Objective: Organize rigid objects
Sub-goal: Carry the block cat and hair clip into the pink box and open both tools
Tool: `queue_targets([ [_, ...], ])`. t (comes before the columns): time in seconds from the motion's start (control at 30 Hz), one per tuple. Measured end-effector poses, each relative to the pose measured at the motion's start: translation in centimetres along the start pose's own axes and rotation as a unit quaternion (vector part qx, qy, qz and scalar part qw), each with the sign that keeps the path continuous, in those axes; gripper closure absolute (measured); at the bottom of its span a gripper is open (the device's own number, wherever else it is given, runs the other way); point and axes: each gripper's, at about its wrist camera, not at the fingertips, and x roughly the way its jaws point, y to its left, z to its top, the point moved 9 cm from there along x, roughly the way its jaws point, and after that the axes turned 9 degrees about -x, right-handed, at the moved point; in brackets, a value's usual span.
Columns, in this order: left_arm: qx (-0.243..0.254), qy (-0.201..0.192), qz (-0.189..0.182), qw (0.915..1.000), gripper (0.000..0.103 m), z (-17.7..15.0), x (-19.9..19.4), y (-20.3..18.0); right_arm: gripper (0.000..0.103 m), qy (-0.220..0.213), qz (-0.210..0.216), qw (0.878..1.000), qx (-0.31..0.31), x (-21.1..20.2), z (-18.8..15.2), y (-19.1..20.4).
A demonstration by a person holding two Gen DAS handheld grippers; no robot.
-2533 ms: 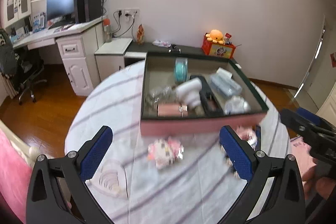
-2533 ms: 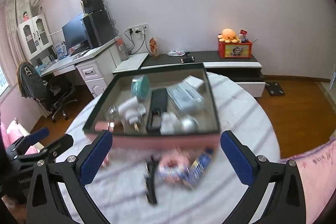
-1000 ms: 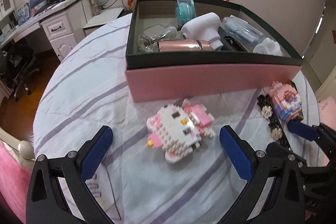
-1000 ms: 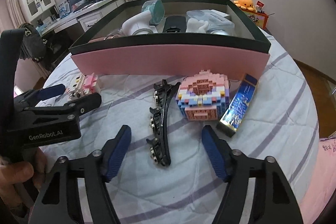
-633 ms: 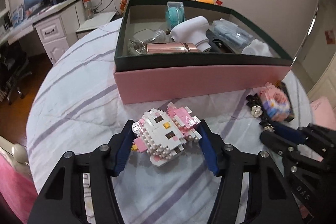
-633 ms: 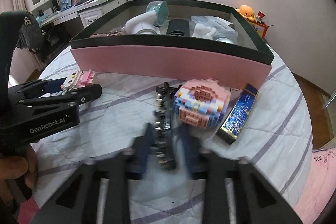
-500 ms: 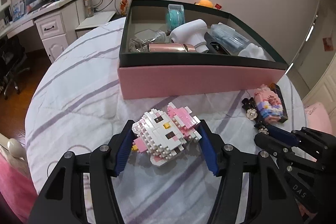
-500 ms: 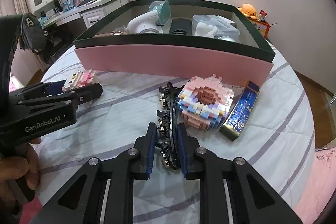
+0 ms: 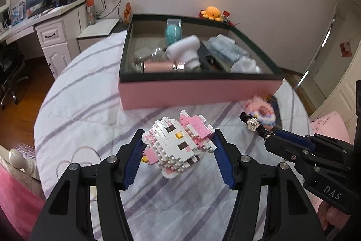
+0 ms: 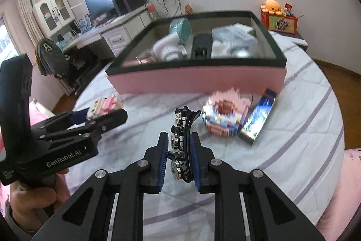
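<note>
Two hand-held grippers pinch: left (image 9: 178,148) the brick cat (image 9: 178,146), right (image 10: 179,146) the hair clip (image 10: 182,141).

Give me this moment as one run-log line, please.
left tool: shut on cat block figure | right tool: shut on black hair clip | pink box: on table, holding items

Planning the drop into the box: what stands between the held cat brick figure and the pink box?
Nothing visible on the cloth between them. The left hand-held gripper holds the cat brick figure just short of the pink box; only its near wall must be cleared.
</note>
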Motion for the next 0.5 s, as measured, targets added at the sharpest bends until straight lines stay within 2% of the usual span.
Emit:
queue_targets([
  [0.17,0.002,-0.02,-0.003,0.9998,0.043,3.0,-1.1,-0.5,0.083,-0.03,0.014,0.999,0.001,-1.6,3.0,-0.1],
  [0.33,0.013,-0.044,-0.008,0.9989,0.043,7.1,-1.4,-1.6,0.083,-0.063,-0.002,0.998,-0.013,-2.5,7.4,-1.5],
  [0.5,0.021,-0.06,0.002,0.998,0.043,11.3,-0.1,-2.2,0.083,-0.077,-0.017,0.997,-0.02,-1.2,12.4,-3.7],
])
